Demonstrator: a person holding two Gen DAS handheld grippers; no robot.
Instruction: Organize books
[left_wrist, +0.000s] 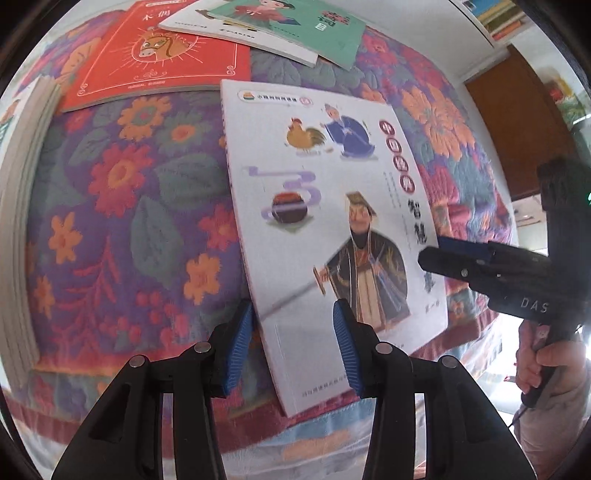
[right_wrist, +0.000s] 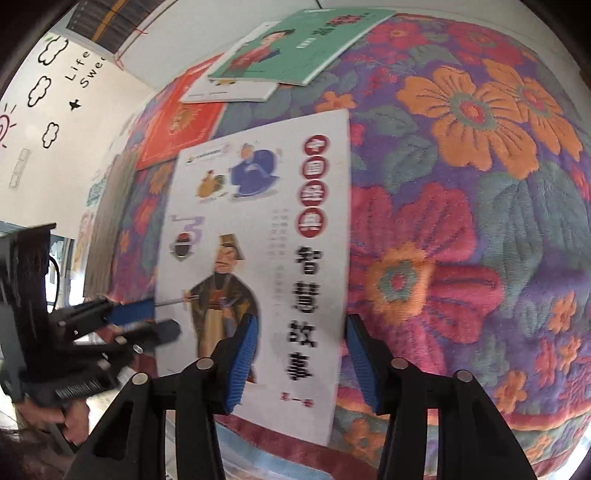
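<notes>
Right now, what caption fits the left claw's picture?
Left claw and right claw at a white storybook on a flowery blanket.

Four loose books lie on the flowered bedspread (left_wrist: 129, 221): one white book (left_wrist: 325, 206) with a robed figure on its cover, one red book (left_wrist: 159, 55), one green book (left_wrist: 306, 26), and one more white one (left_wrist: 236, 37) under the green. One stack of books (left_wrist: 26, 221) shows at the left edge; its count cannot be told. Two claws: left (left_wrist: 291, 347) and right (right_wrist: 301, 363).
</notes>
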